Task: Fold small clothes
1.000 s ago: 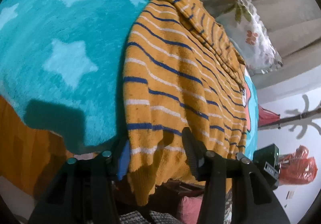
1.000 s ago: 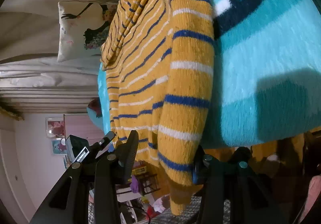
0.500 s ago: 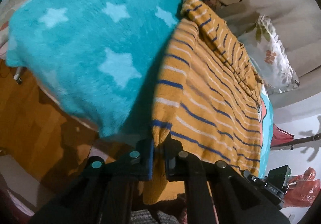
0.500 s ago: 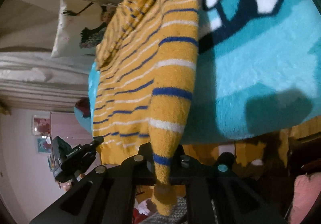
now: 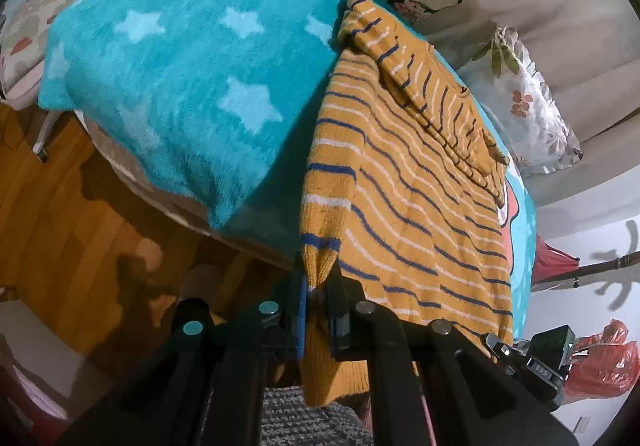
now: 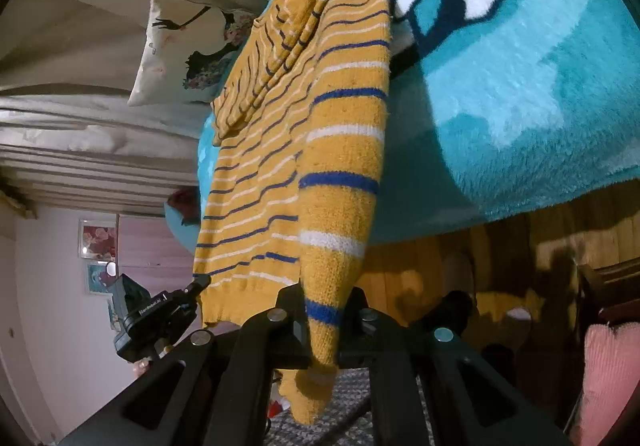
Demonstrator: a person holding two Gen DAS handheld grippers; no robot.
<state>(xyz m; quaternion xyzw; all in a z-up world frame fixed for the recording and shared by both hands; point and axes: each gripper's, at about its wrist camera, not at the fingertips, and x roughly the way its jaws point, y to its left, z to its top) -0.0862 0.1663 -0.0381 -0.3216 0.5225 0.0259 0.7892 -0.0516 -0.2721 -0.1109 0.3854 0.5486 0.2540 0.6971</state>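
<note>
A mustard-yellow sweater (image 5: pixel 400 182) with blue and white stripes lies on a teal star blanket (image 5: pixel 180 58), its lower part hanging over the bed's edge. My left gripper (image 5: pixel 318 286) is shut on one sleeve cuff of the sweater. My right gripper (image 6: pixel 324 310) is shut on the other sleeve (image 6: pixel 340 186), whose cuff hangs below the jaws. The sweater's body (image 6: pixel 260 166) and its folded hood show in the right wrist view, on the teal blanket (image 6: pixel 520 86).
Patterned pillows (image 5: pixel 524 110) lie at the head of the bed against a beige curtain. A wooden floor (image 5: pixel 80 214) lies beside the bed. The other gripper's body (image 5: pixel 548 358) shows at the lower right, and likewise in the right wrist view (image 6: pixel 152 314).
Both grippers went from open around the sleeves to shut on them. Both then drew back from the bed, pulling the sleeves taut.
</note>
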